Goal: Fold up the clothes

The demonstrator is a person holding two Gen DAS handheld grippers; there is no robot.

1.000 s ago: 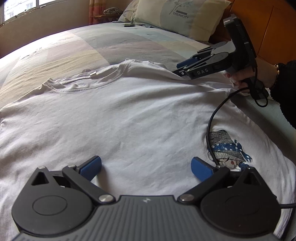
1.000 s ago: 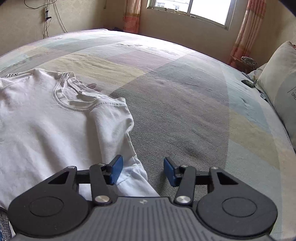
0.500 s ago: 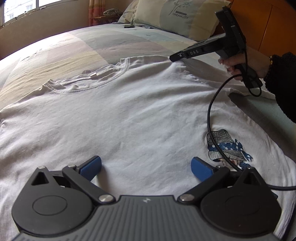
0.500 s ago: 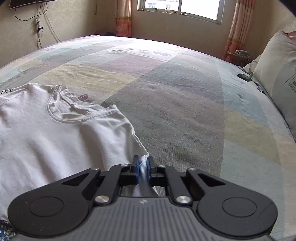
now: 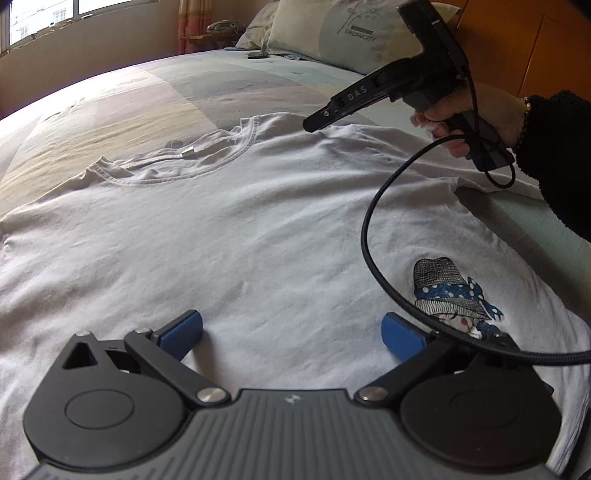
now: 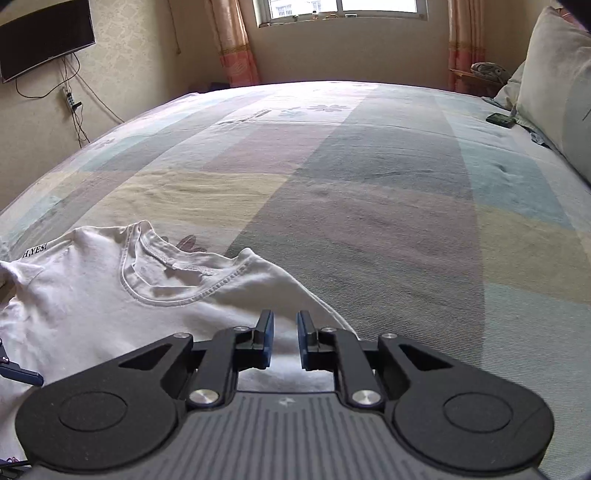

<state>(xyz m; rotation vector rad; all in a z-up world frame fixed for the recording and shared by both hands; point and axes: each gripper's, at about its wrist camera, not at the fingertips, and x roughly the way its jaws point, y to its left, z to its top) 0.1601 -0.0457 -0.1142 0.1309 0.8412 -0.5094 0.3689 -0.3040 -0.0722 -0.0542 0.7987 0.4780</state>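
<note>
A white T-shirt [image 5: 258,229] lies flat, front up, on the bed, with a hatted-figure print [image 5: 447,291] near its hem. My left gripper [image 5: 291,332] hovers open and wide over the lower part of the shirt, nothing between its blue pads. A hand [image 5: 480,110] holds my right gripper [image 5: 314,123] with its tip at the shoulder seam, right of the collar. In the right wrist view the right gripper [image 6: 285,332] has its jaws opening, a narrow gap between the pads. The T-shirt [image 6: 92,306] shows beneath the gap, and the pads do not press it.
A black cable [image 5: 373,206] loops from the right gripper across the shirt to my left gripper's base. A pillow [image 5: 332,33] and a wooden headboard [image 5: 535,55] stand behind. A small dark object [image 6: 499,120] lies near the pillow. Patchwork bedspread [image 6: 369,184] stretches beyond the shirt.
The right gripper closed on the shirt's shoulder edge, then its jaws parted again. It moved left along the shoulder toward the collar and rolled. The left gripper stayed put.
</note>
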